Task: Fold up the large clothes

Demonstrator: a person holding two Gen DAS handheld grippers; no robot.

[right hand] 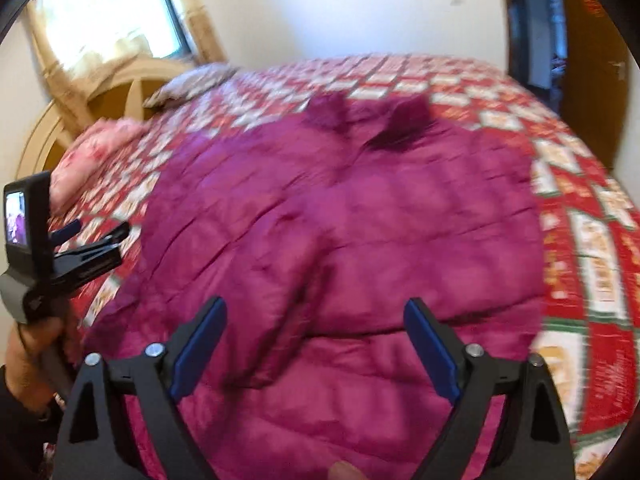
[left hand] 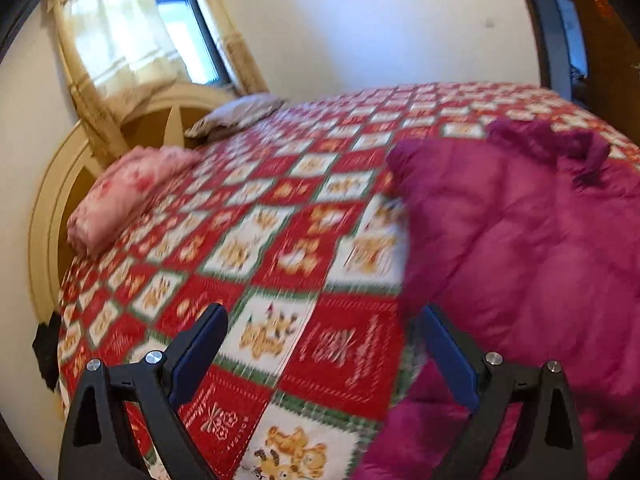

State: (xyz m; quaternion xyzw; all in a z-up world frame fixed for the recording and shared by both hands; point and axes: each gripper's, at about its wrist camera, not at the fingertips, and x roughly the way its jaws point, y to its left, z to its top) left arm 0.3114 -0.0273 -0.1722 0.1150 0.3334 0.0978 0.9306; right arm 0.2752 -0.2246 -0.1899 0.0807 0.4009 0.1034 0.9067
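A large magenta quilted jacket point(right hand: 344, 216) with a darker fur-trimmed collar lies spread on the bed; in the left wrist view it fills the right side point(left hand: 528, 232). My left gripper point(left hand: 324, 312) is open and empty, above the quilt just left of the jacket's edge. It also shows in the right wrist view point(right hand: 96, 236), at the jacket's left side. My right gripper point(right hand: 316, 308) is open and empty, hovering over the jacket's lower middle.
The bed carries a red, white and green patchwork quilt point(left hand: 256, 216). A pink pillow point(left hand: 120, 192) and a grey pillow point(left hand: 236, 114) lie by the cream headboard point(left hand: 44, 208). A curtained window point(left hand: 132, 28) is behind. A doorway point(right hand: 536, 28) is at the far right.
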